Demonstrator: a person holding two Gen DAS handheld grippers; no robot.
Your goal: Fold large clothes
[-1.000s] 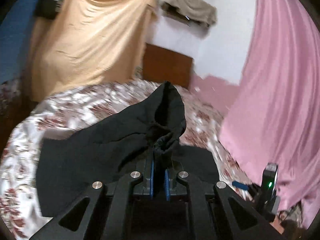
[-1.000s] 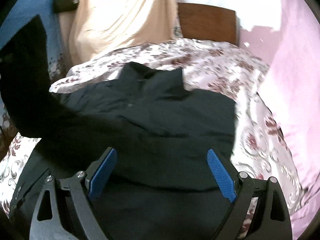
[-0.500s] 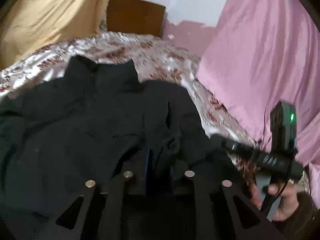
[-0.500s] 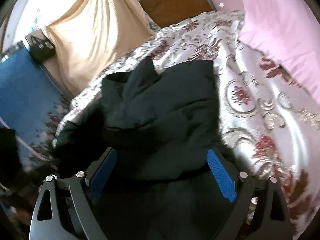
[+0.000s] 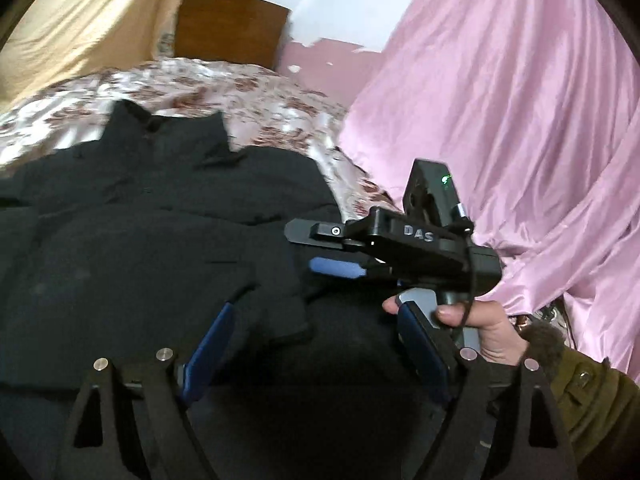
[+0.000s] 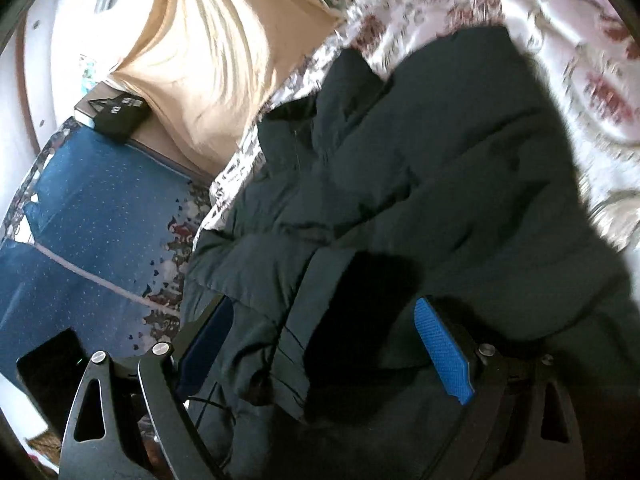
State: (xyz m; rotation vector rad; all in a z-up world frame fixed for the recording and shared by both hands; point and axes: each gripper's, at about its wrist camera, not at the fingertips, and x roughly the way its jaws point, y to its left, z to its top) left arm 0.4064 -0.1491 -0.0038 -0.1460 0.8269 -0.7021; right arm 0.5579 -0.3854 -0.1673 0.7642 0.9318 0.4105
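A large black jacket lies spread on a floral bedspread, collar toward the headboard, with a sleeve folded across its body. My left gripper is open just above the sleeve cuff, holding nothing. My right gripper is open over the jacket's lower left part, with loose fabric between its blue pads. The right gripper also shows in the left wrist view, held in a hand at the jacket's right edge.
A pink curtain hangs along the bed's right side. A wooden headboard and a tan cloth stand at the far end. A blue patterned cloth and a small black bag lie left of the bed.
My left gripper carried the sleeve down across the jacket and has opened, leaving it lying there. My right gripper has swung left over the jacket's lower edge, still open.
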